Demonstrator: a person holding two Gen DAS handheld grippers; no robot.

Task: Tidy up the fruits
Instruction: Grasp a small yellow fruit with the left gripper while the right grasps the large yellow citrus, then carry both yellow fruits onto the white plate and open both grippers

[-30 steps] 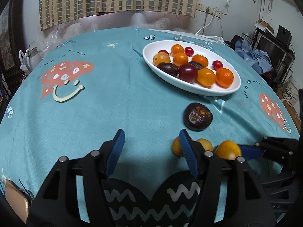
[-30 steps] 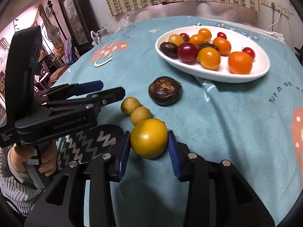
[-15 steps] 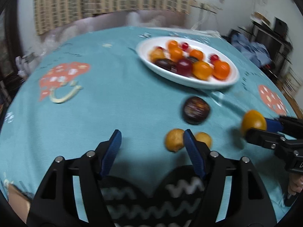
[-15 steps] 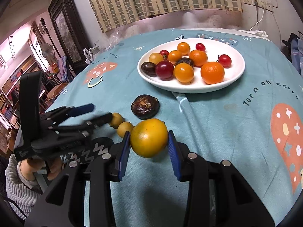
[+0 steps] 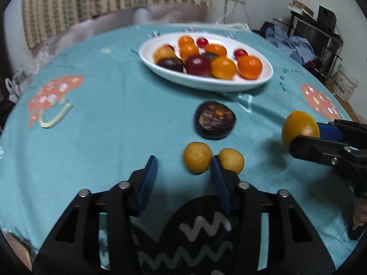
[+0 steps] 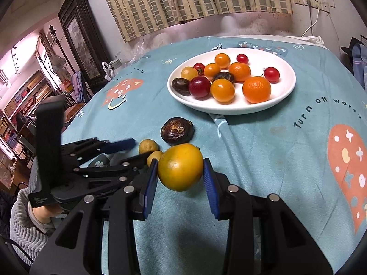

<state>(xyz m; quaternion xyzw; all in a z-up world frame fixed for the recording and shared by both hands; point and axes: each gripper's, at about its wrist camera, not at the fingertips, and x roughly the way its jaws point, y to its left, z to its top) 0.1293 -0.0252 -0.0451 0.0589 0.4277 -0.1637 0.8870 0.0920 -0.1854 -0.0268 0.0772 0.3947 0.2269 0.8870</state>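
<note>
Right gripper point(image 6: 180, 176): clamped on yellow-orange citrus point(image 6: 180, 166), pads pressing both sides, fruit lifted clear of tablecloth point(image 6: 263, 160).
Left gripper point(image 5: 184, 170): jaws closing, nothing gripped; only bare cloth between the pads.
Small yellow fruits: two, side by side on the cloth. Left one point(image 5: 197, 157) sits just ahead of the left gripper's right fingertip point(image 5: 215, 167); right one point(image 5: 231, 160) lies outside that finger, partly hidden behind it.
Dark wrinkled fruit point(image 5: 215, 120): alone on the cloth, between the yellow pair and white plate point(image 5: 206, 84), touching neither.
Plate contents: oranges, tangerine-like fruit, cherry tomatoes, a red plum-like fruit, dark fruits; packed toward the plate's left side in the right wrist view.
Obstruction: in the right wrist view the held citrus covers part of the nearer small yellow fruit; left gripper body crosses the lower left.
Surroundings: striped curtain point(image 6: 195, 2) behind the table, dark cabinet point(image 6: 80, 45) at left, wall sockets point(image 6: 314, 2) at upper right.
Person: knit sleeve point(image 6: 25, 224) at lower left holding the left gripper.
</note>
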